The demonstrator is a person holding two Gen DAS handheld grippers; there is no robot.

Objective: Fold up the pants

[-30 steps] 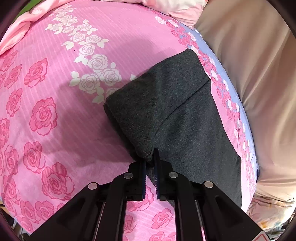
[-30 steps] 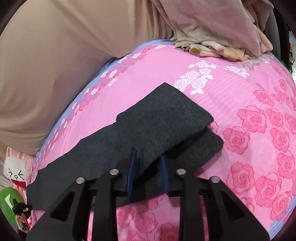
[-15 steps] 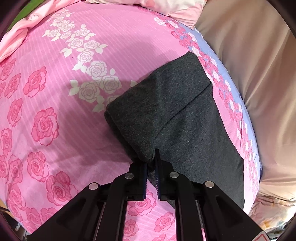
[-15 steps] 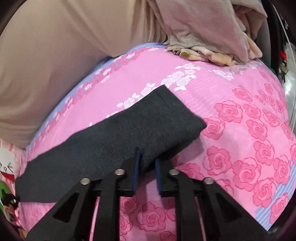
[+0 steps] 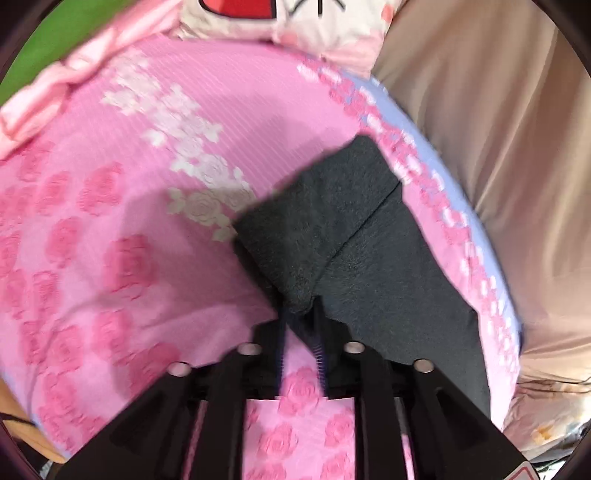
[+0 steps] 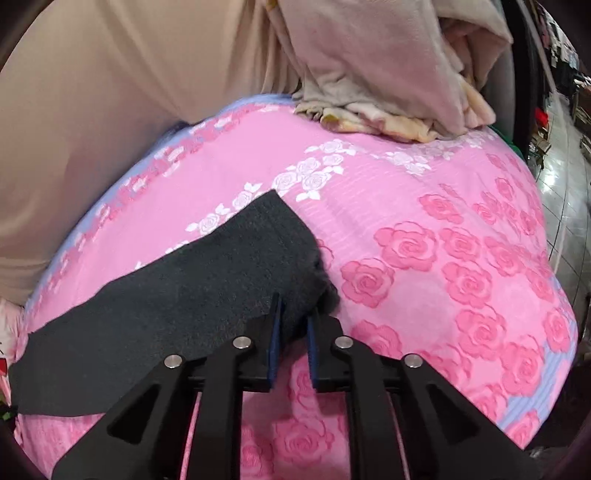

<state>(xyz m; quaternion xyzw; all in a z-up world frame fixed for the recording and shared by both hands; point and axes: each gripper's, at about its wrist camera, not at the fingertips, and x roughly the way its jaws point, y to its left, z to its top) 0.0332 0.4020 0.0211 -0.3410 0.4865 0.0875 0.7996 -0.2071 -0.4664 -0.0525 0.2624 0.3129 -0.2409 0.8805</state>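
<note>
Dark grey pants (image 5: 369, 251) lie partly folded on the pink rose bedspread (image 5: 110, 258), one end doubled over the rest. In the left wrist view, my left gripper (image 5: 299, 314) has the corner of that doubled fold between its fingertips; its jaws are opening, and the cloth still fills the gap. The right wrist view shows the pants (image 6: 184, 295) as a long strip running off to the left. There my right gripper (image 6: 293, 325) is at the near right end of the strip. Its jaws are closing, and the blue pads (image 6: 275, 332) press on the cloth edge.
A beige curtain (image 6: 92, 92) hangs along the far side of the bed. A heap of pale blankets (image 6: 388, 74) sits at one end. A cartoon-print pillow (image 5: 295, 22) and a pink ruffled edge (image 5: 55, 85) lie at the other. Open bedspread (image 6: 461, 258) stretches to the right.
My left gripper lifted and tilted, bringing the pillow into view, and its jaws spread a little around the fold. My right gripper slid to the pants' end, widened, then narrowed on the edge.
</note>
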